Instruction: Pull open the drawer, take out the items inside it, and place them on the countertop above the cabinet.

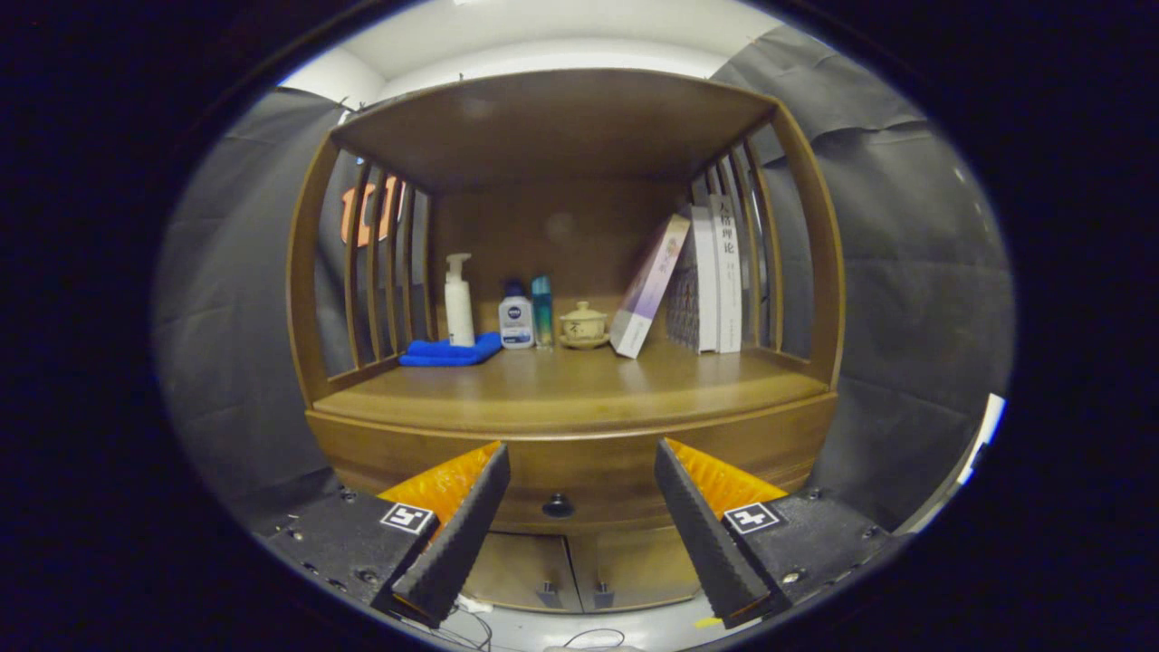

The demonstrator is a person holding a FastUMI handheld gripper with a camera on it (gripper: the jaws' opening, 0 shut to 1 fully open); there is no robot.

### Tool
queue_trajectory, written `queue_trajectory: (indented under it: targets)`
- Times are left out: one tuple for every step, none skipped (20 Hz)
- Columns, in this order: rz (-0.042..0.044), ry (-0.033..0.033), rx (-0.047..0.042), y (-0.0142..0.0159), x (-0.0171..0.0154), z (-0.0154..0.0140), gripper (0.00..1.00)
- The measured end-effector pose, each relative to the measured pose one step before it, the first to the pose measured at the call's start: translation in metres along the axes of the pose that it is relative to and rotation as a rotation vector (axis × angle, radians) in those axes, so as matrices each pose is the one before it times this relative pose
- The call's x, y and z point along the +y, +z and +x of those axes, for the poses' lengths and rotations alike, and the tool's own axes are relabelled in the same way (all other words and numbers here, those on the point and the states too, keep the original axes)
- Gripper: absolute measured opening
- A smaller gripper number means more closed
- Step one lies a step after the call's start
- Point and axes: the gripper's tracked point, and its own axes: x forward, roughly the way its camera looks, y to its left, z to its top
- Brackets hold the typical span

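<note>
Hand-held gripper (579,534): wide apart and holding nothing; it hangs in front of the cabinet, clear of the wood, with the knob seen in the gap between its fingers.
Drawer (579,462): closed, its front flush under the front edge of the tabletop; whatever lies inside cannot be seen.
Knob (558,505): small, dark and round, at the middle of the drawer front.
Tabletop (570,385): the wooden surface above the drawer, bare along its front edge, with things lined up along the back edge.
Cloth (450,351): blue and folded, near the back left corner.
Pump bottle (458,301): white, upright, at the back of the cloth.
Bottles: a small white one (516,317) and a slim teal one (542,311), upright side by side, just right of the cloth.
Cup (582,324): pale, lidded, on a saucer at the middle of the back edge.
Books (715,276): upright near the back right corner; one more book (647,288) leans against them.
Cabinet doors (579,570): two, shut, below the drawer.
</note>
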Motion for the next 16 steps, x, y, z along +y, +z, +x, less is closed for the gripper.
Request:
queue_trajectory:
  targets:
    - [-0.00253, -0.00255, 0.01040, -0.00939, 0.00108, 0.00609, 1.00]
    - [0.00052, -0.00341, 0.00944, -0.00881, 0.00123, 0.00729, 1.00]
    - [-0.00202, 0.00315, 0.01194, -0.00903, 0.00292, 0.00547, 1.00]
    - [-0.00128, -0.00074, 0.01612, -0.00852, 0.00090, 0.00645, 1.00]
    - [-0.00269, 0.00304, 0.01216, -0.00729, 0.00238, 0.00609, 1.00]
    - [-0.00301, 0.00545, 0.01039, -0.00571, 0.00319, 0.00517, 0.99]
    - [-0.00512, -0.00089, 0.01346, -0.00605, 0.00058, 0.00486, 0.94]
    - [0.00058, 0.00264, 0.00809, -0.00387, 0.00208, 0.00266, 0.91]
    - [0.00351, 0.00207, -0.00077, -0.00177, 0.00159, 0.00154, 0.87]
    - [0.00230, 0.00169, -0.00515, 0.00087, 0.00122, 0.00106, 0.85]
    - [-0.00034, -0.00633, -0.00297, -0.00223, -0.00176, 0.00295, 0.79]
    - [0.00477, 0.00366, 0.00489, -0.00311, 0.00134, 0.00390, 0.74]
    - [0.00667, 0.00860, 0.01074, -0.00286, 0.00271, 0.00192, 0.66]
    - [0.00766, 0.00093, 0.01114, -0.00322, 0.00008, 0.00250, 0.62]
    - [0.00566, -0.00774, 0.00373, -0.00194, -0.00204, 0.00057, 0.59]
    - [-0.00175, -0.01266, -0.01673, 0.00284, -0.00160, 0.00351, 0.55]
